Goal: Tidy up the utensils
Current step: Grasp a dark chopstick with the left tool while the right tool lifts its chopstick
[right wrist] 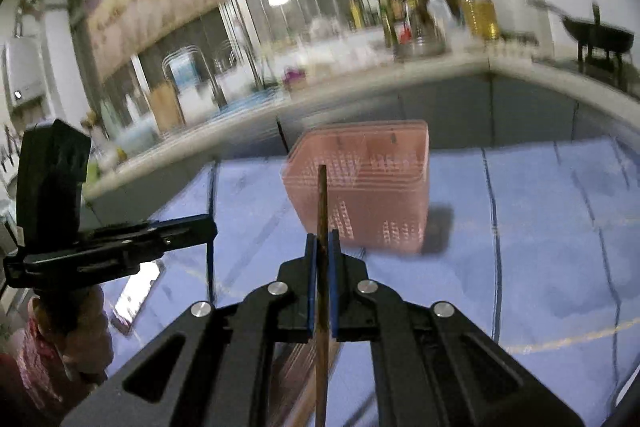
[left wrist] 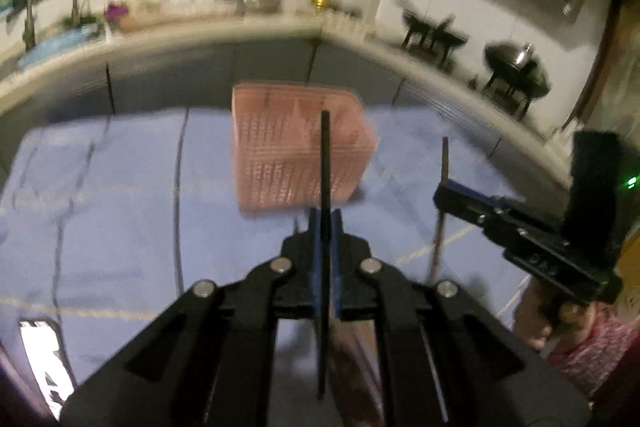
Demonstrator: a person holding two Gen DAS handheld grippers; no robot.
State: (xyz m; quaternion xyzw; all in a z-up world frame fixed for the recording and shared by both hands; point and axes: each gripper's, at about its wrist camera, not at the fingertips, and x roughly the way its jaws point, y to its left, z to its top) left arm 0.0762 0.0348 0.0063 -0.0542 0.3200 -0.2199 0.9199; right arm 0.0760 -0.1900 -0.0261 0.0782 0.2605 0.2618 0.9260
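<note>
The left gripper (left wrist: 326,223) was clamped on a thin black stick (left wrist: 325,163), likely a chopstick, its blue pads pressed against the stick from both sides; the stick stood nearly upright between them and ran on below the pads. The right gripper (right wrist: 322,247) was likewise closed tight on a brown stick (right wrist: 321,195), held upright, with its lower end reaching down past the jaws. In each wrist view the other gripper showed at the side, gripping its stick above the blue cloth (left wrist: 120,195) that covered the table. A pink perforated basket (left wrist: 296,147) stood upright on that cloth, ahead of both grippers and apart from them; neither stick touched it. Both views were blurred, so the basket's contents could not be told. A phone (right wrist: 138,291) lay flat on the cloth near the left gripper's side. Behind the table ran a counter (left wrist: 256,27) crowded with bottles, and a dark pan (left wrist: 516,71) stood farther along it.
</note>
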